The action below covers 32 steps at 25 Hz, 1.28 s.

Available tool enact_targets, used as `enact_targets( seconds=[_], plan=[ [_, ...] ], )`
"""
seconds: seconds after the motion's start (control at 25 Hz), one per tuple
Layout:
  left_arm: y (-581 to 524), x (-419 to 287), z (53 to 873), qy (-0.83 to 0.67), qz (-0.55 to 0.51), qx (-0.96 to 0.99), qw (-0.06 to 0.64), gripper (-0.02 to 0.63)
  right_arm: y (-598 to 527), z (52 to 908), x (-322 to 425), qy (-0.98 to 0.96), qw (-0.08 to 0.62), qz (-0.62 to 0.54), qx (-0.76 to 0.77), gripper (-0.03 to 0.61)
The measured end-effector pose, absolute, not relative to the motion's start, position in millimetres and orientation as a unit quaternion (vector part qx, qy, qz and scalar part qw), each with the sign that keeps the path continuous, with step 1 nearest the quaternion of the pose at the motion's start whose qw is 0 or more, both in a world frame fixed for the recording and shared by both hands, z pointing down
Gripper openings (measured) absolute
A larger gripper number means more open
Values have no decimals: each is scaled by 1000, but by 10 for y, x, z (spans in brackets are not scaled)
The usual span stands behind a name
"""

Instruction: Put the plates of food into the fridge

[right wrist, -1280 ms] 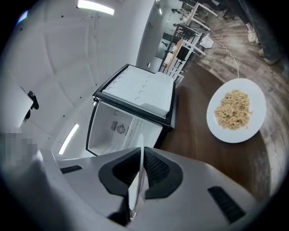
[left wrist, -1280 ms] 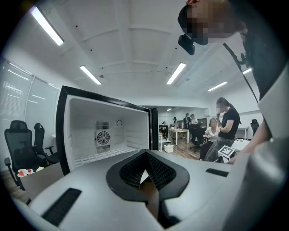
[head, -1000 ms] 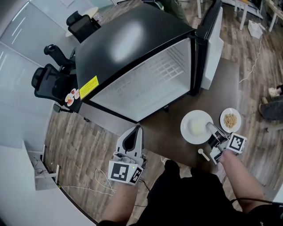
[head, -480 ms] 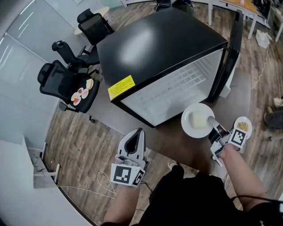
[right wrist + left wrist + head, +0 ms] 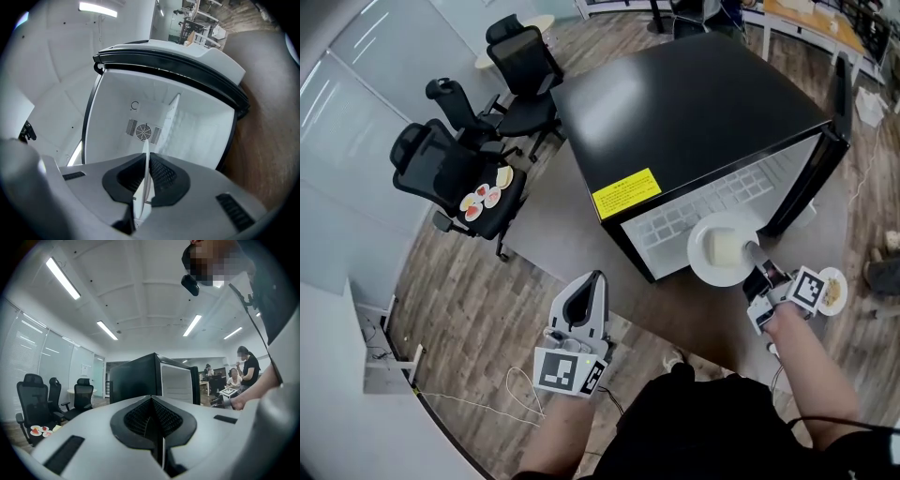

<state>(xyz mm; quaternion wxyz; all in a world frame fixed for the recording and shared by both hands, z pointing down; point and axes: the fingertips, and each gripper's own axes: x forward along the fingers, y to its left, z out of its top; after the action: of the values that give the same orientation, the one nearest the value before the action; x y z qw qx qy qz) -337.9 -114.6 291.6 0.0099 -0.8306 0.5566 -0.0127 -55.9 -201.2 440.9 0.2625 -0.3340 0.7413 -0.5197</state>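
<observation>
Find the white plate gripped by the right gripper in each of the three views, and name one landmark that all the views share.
Head view: the white plate lies right of centre, at the fridge's open front, clamped at its rim by the right gripper.
Left gripper view: the plate cannot be made out.
Right gripper view: the plate stands edge-on at bottom centre, between the jaws.
Shared landmark: the fridge.

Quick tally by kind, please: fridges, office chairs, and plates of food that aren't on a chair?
Fridge: 1
Office chairs: 3
Plates of food off the chairs: 2, one in the right gripper, one beyond it
Total: 6
</observation>
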Motion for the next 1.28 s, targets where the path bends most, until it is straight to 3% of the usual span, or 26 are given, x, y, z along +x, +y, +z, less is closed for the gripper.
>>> enact_targets(
  seconds=[1.28],
  plan=[
    [-1687, -4198, 2987, 556, -2, -831, -2, 3, -2879, 4319, -1601, 716, 216, -520, -411, 23]
  ],
)
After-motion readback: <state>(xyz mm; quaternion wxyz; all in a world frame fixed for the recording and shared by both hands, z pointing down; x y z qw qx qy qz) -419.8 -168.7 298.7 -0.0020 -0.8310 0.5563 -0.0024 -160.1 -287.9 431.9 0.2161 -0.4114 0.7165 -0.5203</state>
